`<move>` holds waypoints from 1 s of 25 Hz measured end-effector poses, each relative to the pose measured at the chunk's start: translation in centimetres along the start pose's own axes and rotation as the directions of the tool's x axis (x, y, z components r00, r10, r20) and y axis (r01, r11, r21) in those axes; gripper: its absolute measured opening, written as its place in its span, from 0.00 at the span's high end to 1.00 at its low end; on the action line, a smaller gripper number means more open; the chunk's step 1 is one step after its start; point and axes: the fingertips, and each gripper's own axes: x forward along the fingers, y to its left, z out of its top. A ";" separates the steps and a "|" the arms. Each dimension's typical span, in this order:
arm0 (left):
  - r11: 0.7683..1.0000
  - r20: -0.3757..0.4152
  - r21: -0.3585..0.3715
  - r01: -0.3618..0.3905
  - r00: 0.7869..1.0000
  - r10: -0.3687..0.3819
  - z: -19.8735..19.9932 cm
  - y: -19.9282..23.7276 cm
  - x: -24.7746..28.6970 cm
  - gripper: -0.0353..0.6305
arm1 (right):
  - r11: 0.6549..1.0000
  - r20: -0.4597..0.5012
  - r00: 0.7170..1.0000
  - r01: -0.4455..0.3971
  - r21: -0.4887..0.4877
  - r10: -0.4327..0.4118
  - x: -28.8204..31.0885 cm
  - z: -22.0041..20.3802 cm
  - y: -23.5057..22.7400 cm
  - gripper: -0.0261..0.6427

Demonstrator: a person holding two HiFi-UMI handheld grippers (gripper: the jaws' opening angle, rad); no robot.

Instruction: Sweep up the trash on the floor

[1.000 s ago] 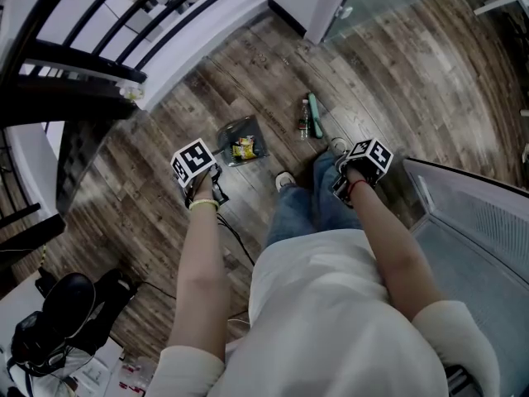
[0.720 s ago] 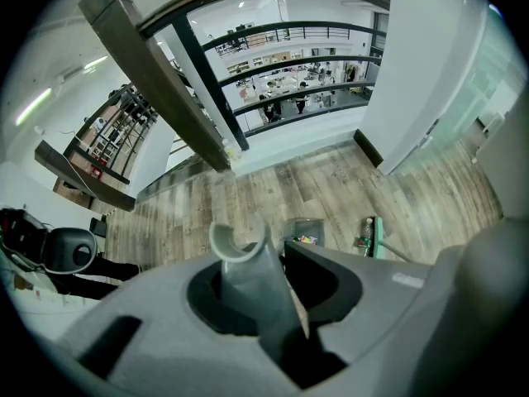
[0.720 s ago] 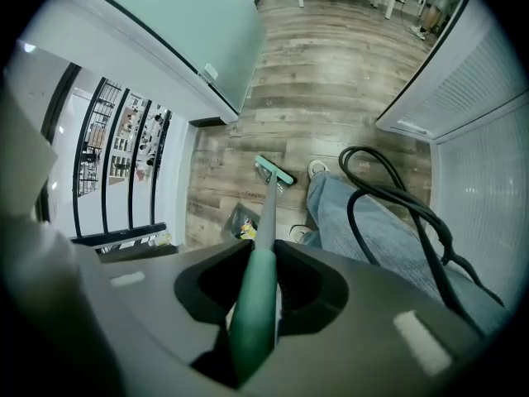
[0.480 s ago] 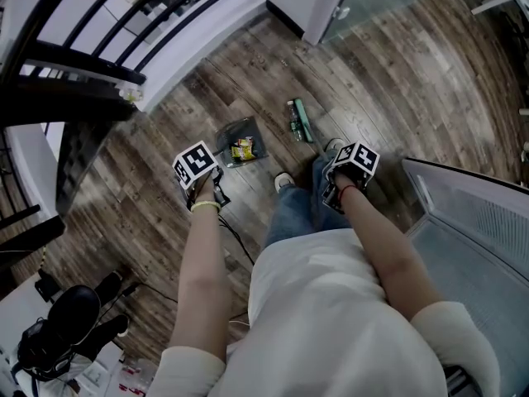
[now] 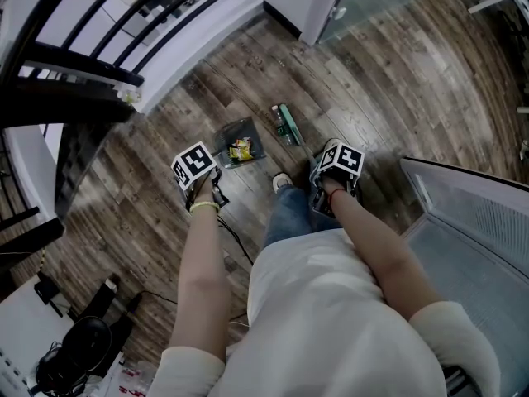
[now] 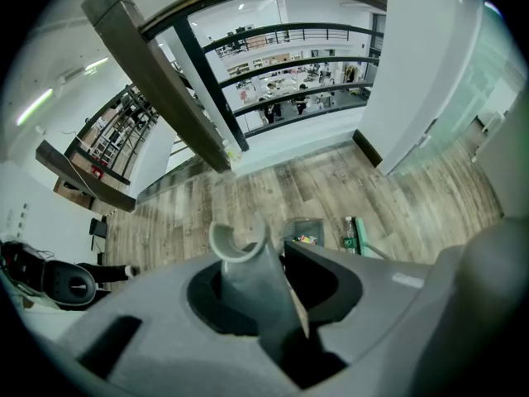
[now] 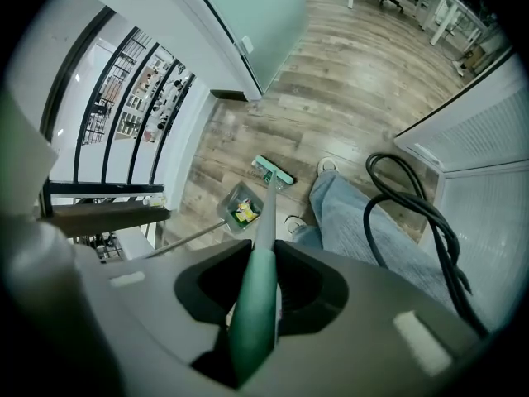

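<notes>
Two tight grips: your left gripper (image 6: pixel 263 304) clamps the grey dustpan handle (image 6: pixel 242 273), your right gripper (image 7: pixel 252 304) the green broom handle (image 7: pixel 259 275); dustpan (image 5: pixel 235 132) at twelve o'clock.

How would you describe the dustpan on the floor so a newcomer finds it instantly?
Start at the white-based railing across the top left, then come down onto the wood floor. The dustpan is the dark square tray lying ahead of the left gripper. Unlike the green broom and bottle to its right, it holds a yellow wrapper.
</notes>
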 end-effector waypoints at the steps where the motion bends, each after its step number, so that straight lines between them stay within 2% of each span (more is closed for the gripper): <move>1: 1.000 0.000 0.000 0.000 1.000 0.000 0.0 0.0 0.0 0.79 | 1.000 -0.005 1.000 -0.004 0.001 0.004 0.1 -0.3 0.3 0.82; 10: 1.000 -0.002 -0.002 0.000 1.000 0.000 0.3 0.1 0.2 0.79 | 0.999 -0.042 0.999 -0.035 -0.001 0.034 0.7 -2.0 2.1 0.82; 25: 1.000 -0.007 -0.003 0.001 1.000 -0.001 0.9 0.2 0.5 0.79 | 0.990 -0.126 0.985 -0.106 0.091 0.117 1.5 -5.5 5.1 0.82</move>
